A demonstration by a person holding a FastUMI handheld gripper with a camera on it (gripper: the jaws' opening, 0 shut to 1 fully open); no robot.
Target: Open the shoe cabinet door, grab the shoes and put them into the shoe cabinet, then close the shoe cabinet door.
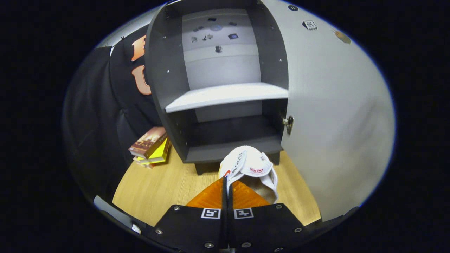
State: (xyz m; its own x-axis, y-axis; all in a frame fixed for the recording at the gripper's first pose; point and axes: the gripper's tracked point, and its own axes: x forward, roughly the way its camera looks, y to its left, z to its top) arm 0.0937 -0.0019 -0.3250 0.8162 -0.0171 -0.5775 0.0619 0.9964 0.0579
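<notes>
- One claw (226,184) shows at the near side, its two fingers drawn close together with only a thin slit between them, pinching the edge of a white shoe (250,168).
- The shoe's fabric runs down into that slit, so both fingers press on it; the rest of the shoe hangs just ahead of the fingertips and a little to their right.
- The shoe is white with a small red mark on its tongue and a row of dark lace holes on its left flank; its pale inner lining shows on the near side.
- It sits just in front of the shoe cabinet (165,70), level with the lower compartment's front lip and not yet inside.
- The cabinet is dark grey, standing on short feet on the wooden surface (158,189).
- A pale shelf (225,95) splits it into an upper and a lower compartment; both hold no shoes.
- The cabinet door (334,116) is swung wide open to the right, its light inner face turned this way, with a metal hinge (288,123) at its left edge.
- Left of the cabinet, a small stack of books (150,144) lies on the surface, touching or nearly touching the cabinet's side.
</notes>
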